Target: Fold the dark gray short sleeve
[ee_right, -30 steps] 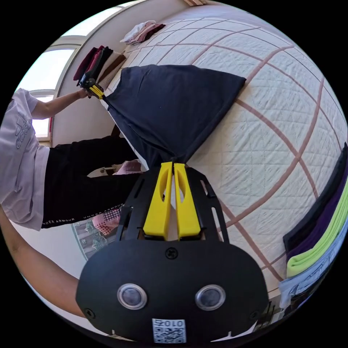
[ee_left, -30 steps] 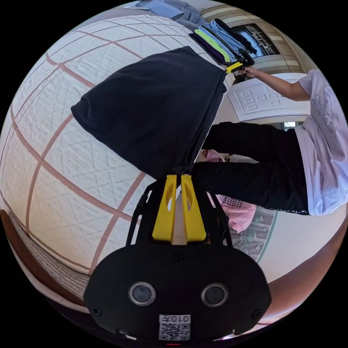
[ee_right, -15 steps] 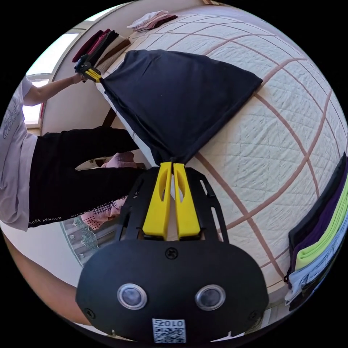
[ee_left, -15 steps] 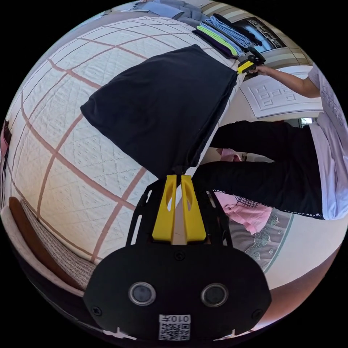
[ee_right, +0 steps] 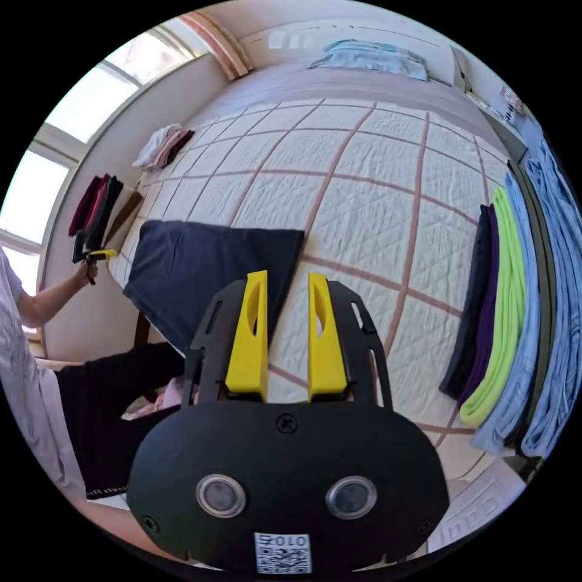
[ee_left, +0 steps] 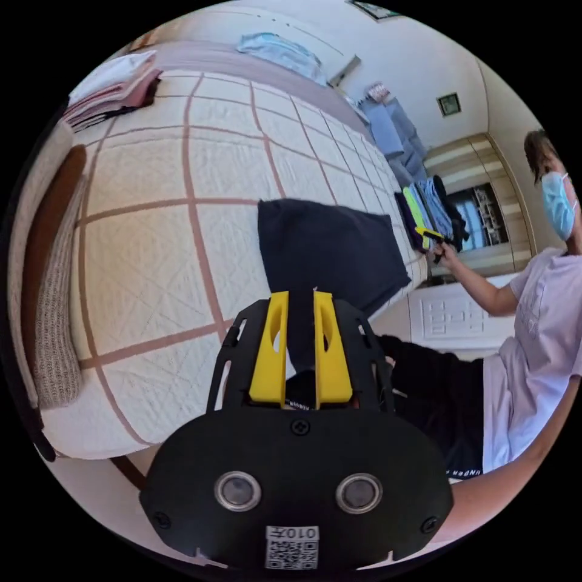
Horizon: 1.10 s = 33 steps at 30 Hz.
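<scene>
The left gripper (ee_left: 301,300) is seen with its yellow jaws parted and nothing pressed between them; dark cloth shows through the gap, but it cannot be told whether that is the shirt's edge or the person's dark trousers behind. The right gripper (ee_right: 287,282) is likewise spread, more widely, with only quilt visible between its jaws, so no cloth is gripped by either. In the left gripper view the right gripper (ee_left: 431,234) is also seen, small and far off, held out over the bed edge by a hand (ee_left: 450,253); in the right gripper view the left gripper (ee_right: 98,254) is seen raised beside the shirt's far side. The shirt (ee_left: 330,254) is laid flat on the quilt (ee_left: 151,242) near the bed's edge as a compact dark rectangle, no sleeves showing, its outline even. From this it is judged that the fold has been set down and released, and that both grippers are held clear so the cloth is not dragged or disturbed. Stacks of folded clothes (ee_right: 515,315) are lined along one side of the bed, and another small pile (ee_left: 112,88) lies at a far corner, apparently so that finished pieces are kept apart from the working space; the shirt may be meant to join them.
</scene>
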### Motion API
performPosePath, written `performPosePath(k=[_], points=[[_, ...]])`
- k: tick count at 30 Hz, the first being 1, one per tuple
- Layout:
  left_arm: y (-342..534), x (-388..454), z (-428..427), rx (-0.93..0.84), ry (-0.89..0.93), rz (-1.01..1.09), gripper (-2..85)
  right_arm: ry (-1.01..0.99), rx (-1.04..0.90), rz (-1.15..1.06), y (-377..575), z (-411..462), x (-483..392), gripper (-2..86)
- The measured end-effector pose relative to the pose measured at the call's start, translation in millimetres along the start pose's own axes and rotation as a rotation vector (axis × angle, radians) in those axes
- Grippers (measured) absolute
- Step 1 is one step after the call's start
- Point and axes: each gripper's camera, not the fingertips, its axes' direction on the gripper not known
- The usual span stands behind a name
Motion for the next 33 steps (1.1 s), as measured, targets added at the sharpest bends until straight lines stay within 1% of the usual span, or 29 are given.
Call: performPosePath(k=[1,2,4,6,8,9,11,13,15,17,19,20,22,25,27,28,30,32,33], points=[[-2.2,-11.4,-12.2,0.105,0.003,-0.065,6.0,-0.032,0.035,0.044,-18.3,5.2,7.5,8.9],[-3.4,-16.2,-18.6,0.159,0.008,-0.089,6.0,-0.080,0.035,0.078,-35.8,14.5,14.9,9.1],[-2.6,-26.1,-46.9,0.373,-0.068,-0.171,6.2,-0.117,0.033,0.115,-56.4,29.9,21.6,9.5],[-4.0,-31.1,-56.5,0.453,-0.102,-0.197,6.3,-0.116,0.031,0.142,-70.4,44.9,23.5,9.9],[-19.4,-36.7,-48.9,0.398,-0.119,-0.216,6.3,-0.123,-0.001,0.192,-82.2,66.3,24.8,10.7],[-35.7,-39.7,-38.4,0.334,-0.128,-0.219,6.4,-0.131,-0.007,0.204,-83.9,71.2,24.7,10.8],[-60.5,-45.9,-21.4,0.281,-0.091,-0.213,6.4,-0.164,-0.012,0.239,-86.9,86.1,21.4,10.8],[-87.5,-61.4,-0.7,0.285,0.013,-0.238,5.9,-0.192,-0.006,0.260,-88.0,93.6,17.0,10.6],[-101.4,-77.2,15.2,0.285,0.078,-0.296,4.9,-0.203,-0.014,0.280,-89.9,100.8,12.2,10.2],[-111.9,-92.5,30.8,0.269,0.160,-0.342,3.4,-0.214,-0.048,0.301,-91.6,110.9,5.3,9.1],[-120.9,-103.8,43.5,0.241,0.250,-0.383,1.4,-0.173,-0.052,0.308,-90.0,111.5,-1.4,8.3],[-122.3,-104.2,44.5,0.231,0.250,-0.385,1.1,-0.137,-0.079,0.313,-88.5,111.7,-4.4,8.2],[-124.9,-100.1,38.7,0.218,0.185,-0.356,0.3,-0.123,-0.101,0.317,-85.5,110.1,-6.2,8.7],[-120.6,-99.1,23.2,0.244,0.139,-0.331,0.1,-0.071,-0.057,0.345,-78.7,99.7,-5.6,9.8],[-114.1,-103.2,12.9,0.290,0.117,-0.343,0.1,-0.091,-0.036,0.357,-77.1,99.3,-3.7,9.6],[-110.1,-108.5,9.1,0.316,0.129,-0.358,0.2,-0.129,-0.038,0.354,-78.7,103.4,-4.1,8.9],[-106.2,-116.6,7.4,0.332,0.147,-0.386,0.4,-0.128,-0.071,0.347,-83.4,111.7,-9.6,7.4],[-104.5,-121.0,6.3,0.343,0.153,-0.403,0.9,-0.027,-0.096,0.347,-87.4,109.8,-20.4,5.5],[-105.2,-123.2,7.3,0.329,0.161,-0.425,1.4,-0.022,-0.096,0.339,-87.9,108.6,-22.5,5.4]])
